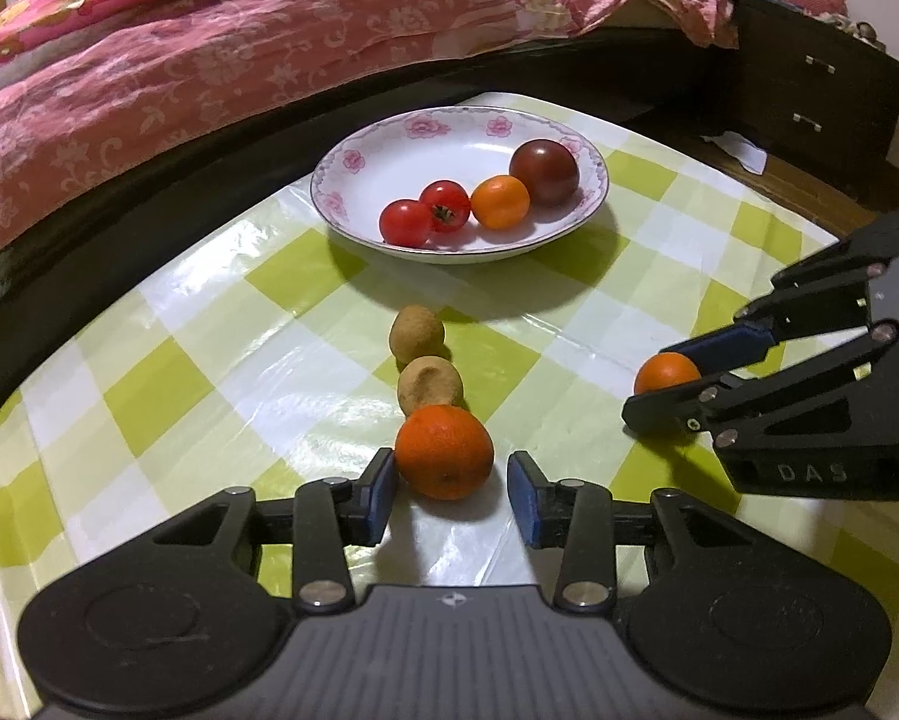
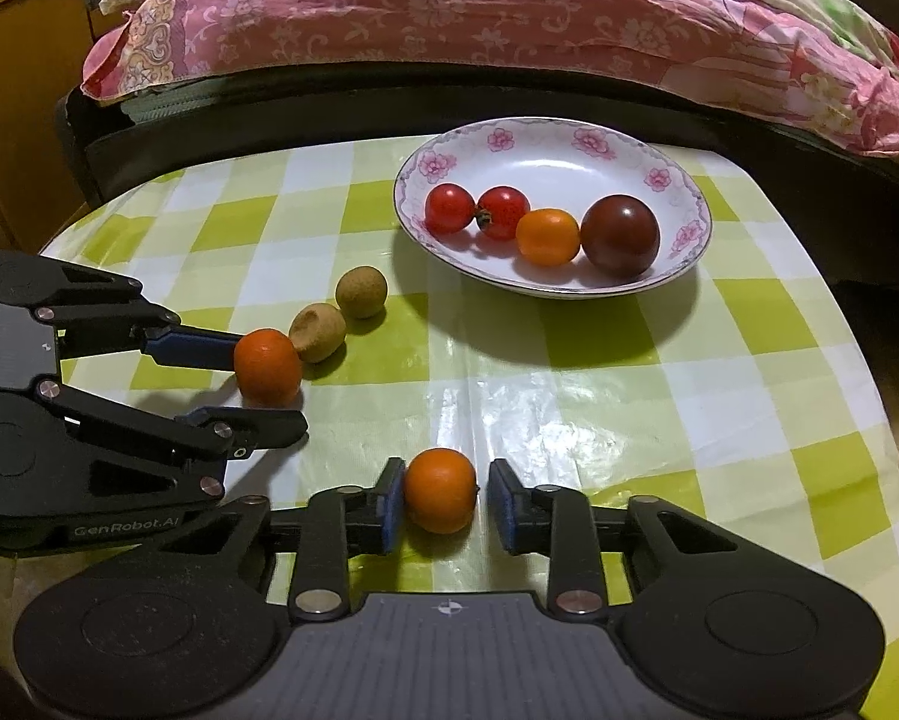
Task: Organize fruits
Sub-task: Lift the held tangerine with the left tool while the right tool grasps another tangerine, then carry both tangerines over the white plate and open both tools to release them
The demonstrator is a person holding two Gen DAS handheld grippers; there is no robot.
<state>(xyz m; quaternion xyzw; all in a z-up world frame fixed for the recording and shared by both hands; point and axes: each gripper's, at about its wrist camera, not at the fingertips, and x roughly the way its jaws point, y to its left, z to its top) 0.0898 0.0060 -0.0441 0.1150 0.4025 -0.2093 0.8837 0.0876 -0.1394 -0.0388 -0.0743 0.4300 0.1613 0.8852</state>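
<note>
A white flowered plate (image 1: 353, 138) (image 2: 545, 144) holds two red tomatoes (image 1: 426, 213), a small orange fruit (image 1: 500, 202) and a dark purple tomato (image 1: 544, 173). On the checked tablecloth lie two brown longans (image 1: 428, 360) (image 2: 338, 312). My left gripper (image 1: 452, 486) (image 2: 269, 387) is open around an orange (image 1: 443, 451) (image 2: 267, 366) that rests on the table, its left pad touching it. My right gripper (image 2: 440, 507) (image 1: 659, 384) is open around a smaller orange (image 2: 440, 498) (image 1: 665, 373), with a small gap on the right side.
The green-and-white checked table (image 1: 221, 324) stands against a bed with a pink floral quilt (image 1: 179, 60). A dark drawer cabinet (image 1: 809, 90) stands at the far right. A wooden cupboard (image 2: 11, 120) stands at the left in the right wrist view.
</note>
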